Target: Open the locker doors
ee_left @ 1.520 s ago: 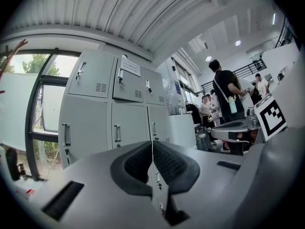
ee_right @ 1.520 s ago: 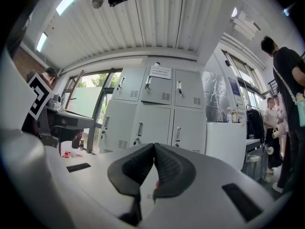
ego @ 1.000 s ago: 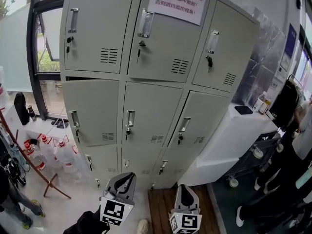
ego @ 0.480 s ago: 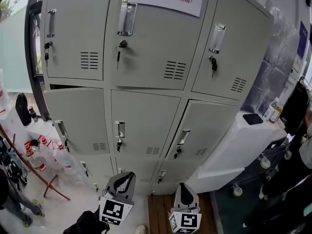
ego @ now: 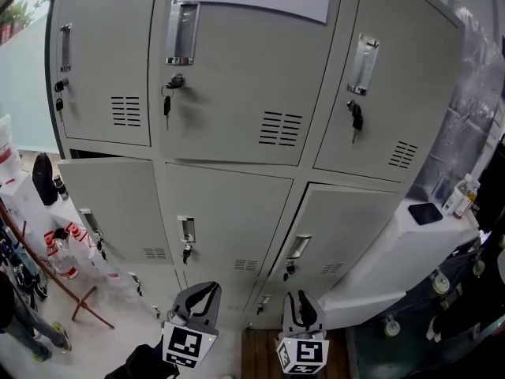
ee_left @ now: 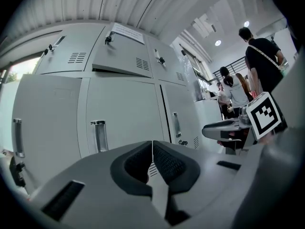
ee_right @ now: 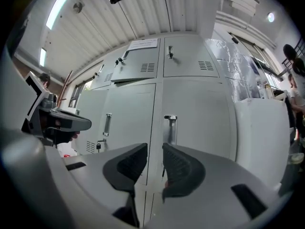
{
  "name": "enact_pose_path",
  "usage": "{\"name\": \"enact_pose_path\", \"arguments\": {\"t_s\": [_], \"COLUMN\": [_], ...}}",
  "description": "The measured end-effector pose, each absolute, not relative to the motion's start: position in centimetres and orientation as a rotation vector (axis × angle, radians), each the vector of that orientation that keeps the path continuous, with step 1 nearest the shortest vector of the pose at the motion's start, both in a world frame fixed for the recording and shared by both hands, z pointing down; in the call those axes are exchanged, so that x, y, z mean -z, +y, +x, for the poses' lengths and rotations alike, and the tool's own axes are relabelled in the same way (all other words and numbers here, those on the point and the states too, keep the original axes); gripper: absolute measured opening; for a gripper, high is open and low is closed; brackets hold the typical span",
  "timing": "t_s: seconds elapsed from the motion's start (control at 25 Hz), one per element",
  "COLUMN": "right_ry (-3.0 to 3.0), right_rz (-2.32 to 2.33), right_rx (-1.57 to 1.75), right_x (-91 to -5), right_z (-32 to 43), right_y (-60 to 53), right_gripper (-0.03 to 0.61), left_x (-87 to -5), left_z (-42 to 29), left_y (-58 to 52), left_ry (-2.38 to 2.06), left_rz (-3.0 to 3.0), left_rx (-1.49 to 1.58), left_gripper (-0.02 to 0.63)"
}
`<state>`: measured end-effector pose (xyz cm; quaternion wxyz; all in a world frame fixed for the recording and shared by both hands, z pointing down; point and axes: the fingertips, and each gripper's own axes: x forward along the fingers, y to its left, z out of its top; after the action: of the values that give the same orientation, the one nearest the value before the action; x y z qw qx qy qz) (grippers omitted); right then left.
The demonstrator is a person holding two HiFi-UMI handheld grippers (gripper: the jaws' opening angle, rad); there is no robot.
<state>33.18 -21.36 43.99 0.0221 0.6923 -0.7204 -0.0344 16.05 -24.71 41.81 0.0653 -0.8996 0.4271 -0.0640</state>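
Observation:
A grey bank of lockers (ego: pixel 237 133) fills the head view, each door with a metal handle and a key. The middle-row left door (ego: pixel 110 204) stands slightly ajar at its top edge. The middle door's handle (ego: pixel 186 229) and the right door's handle (ego: pixel 299 247) lie just above my grippers. My left gripper (ego: pixel 203 289) (ee_left: pixel 152 144) is shut and empty, apart from the doors. My right gripper (ego: pixel 301 297) (ee_right: pixel 155 149) is opening, with nothing between its jaws, and a door handle (ee_right: pixel 170 128) lies straight ahead of it.
A white counter (ego: pixel 410 235) juts out at the right, with a dark flat thing (ego: pixel 424 213) and bottles (ego: pixel 464 196) on it. Water bottles (ego: pixel 63 251) and a red stand (ego: pixel 47 275) sit on the floor at the left. People (ee_left: pixel 259 56) stand further right.
The head view has closed in on the lockers and tilted up. The right gripper's jaws have parted a little. Both grippers stay low at the frame's bottom.

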Motion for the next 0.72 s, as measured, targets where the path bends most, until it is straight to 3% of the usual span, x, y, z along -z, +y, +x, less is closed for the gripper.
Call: {"name": "enact_pose_path", "arguments": {"t_s": [0.28, 0.48, 0.72], "right_ry": [-2.315, -2.330, -2.341], "right_rz": [2.062, 2.011, 1.983], "right_rx": [0.114, 0.126, 0.135], "right_x": [-42.9, -42.8, -42.7], "right_z": [33.9, 34.0, 34.2], "right_y": [-27.1, -30.6, -33.0], "right_gripper": [0.252, 0.289, 0.291], "left_x": [-42.3, -42.7, -43.2], "left_z": [16.7, 16.5, 16.4], "left_y": [-27.3, -29.0, -30.5], "left_ry": [1.354, 1.403, 1.447], "left_rz": [-2.690, -2.674, -2.664], "left_rx": [0.205, 0.211, 0.225], "left_gripper": [0.026, 0.026, 0.025]}}
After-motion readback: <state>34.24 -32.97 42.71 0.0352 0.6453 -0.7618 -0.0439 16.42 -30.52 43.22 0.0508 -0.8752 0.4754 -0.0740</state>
